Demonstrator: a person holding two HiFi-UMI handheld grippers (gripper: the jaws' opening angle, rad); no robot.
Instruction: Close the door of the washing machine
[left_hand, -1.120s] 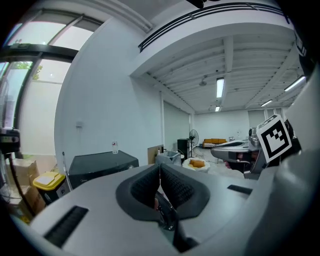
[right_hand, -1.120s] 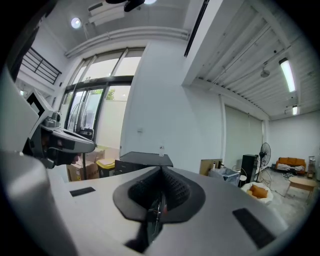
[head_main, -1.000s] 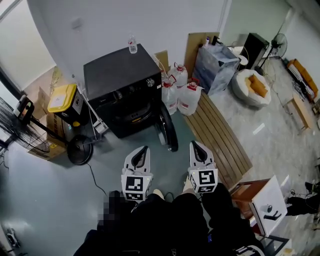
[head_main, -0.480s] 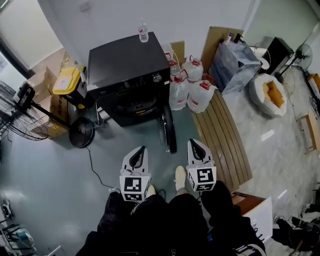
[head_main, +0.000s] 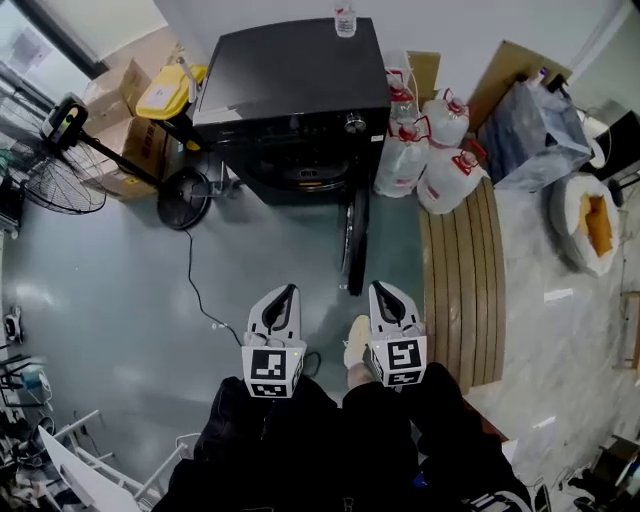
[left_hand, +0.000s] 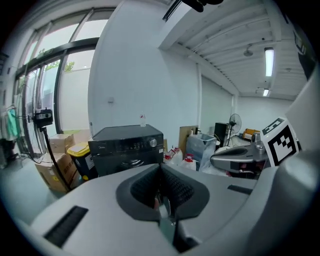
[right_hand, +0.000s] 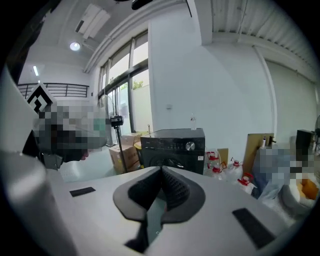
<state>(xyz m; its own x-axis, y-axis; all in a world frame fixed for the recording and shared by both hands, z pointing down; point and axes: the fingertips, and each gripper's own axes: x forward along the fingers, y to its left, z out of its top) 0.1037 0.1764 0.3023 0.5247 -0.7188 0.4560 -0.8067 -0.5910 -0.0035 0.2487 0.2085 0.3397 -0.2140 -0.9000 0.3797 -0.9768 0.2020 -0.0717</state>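
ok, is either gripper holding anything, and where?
Nothing held. Left gripper and right gripper both have jaws together, empty, short of the open washing machine door.

Head view steeply down, gripper views low and forward, all sharing the washing machine (head_main: 290, 85)
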